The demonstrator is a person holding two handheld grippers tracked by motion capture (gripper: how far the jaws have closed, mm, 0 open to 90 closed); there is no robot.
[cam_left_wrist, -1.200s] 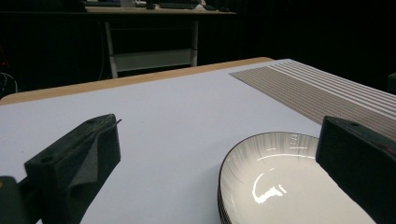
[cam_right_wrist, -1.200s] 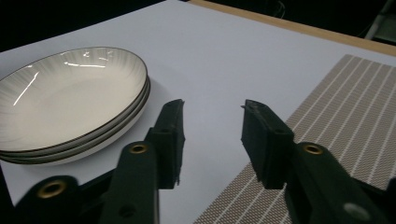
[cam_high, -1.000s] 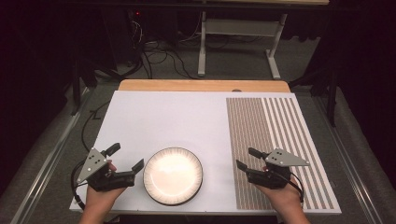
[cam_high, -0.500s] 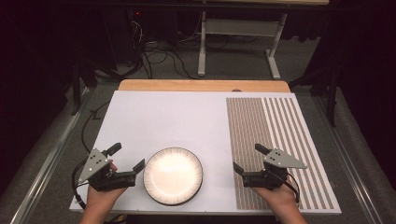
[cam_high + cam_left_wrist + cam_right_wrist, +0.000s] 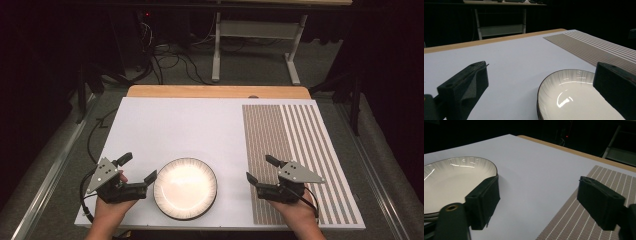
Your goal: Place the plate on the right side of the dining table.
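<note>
Plate between both grippers' parted, empty jaws; its near rim cut off.

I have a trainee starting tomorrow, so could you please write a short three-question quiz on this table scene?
1. True or false: the plate lies on the striped mat.
2. Which gripper has a jaw closest to the plate's rim: A the left gripper, B the right gripper?
3. Fill in: the jaws of both grippers stand ____, with nothing between them.

Key
1. False: it lies on the white board, left of the mat.
2. A: in the high view, its near jaw comes right up to the rim; whether they touch cannot be told.
3. Open; the right gripper's jaws have just been closing somewhat.
</note>
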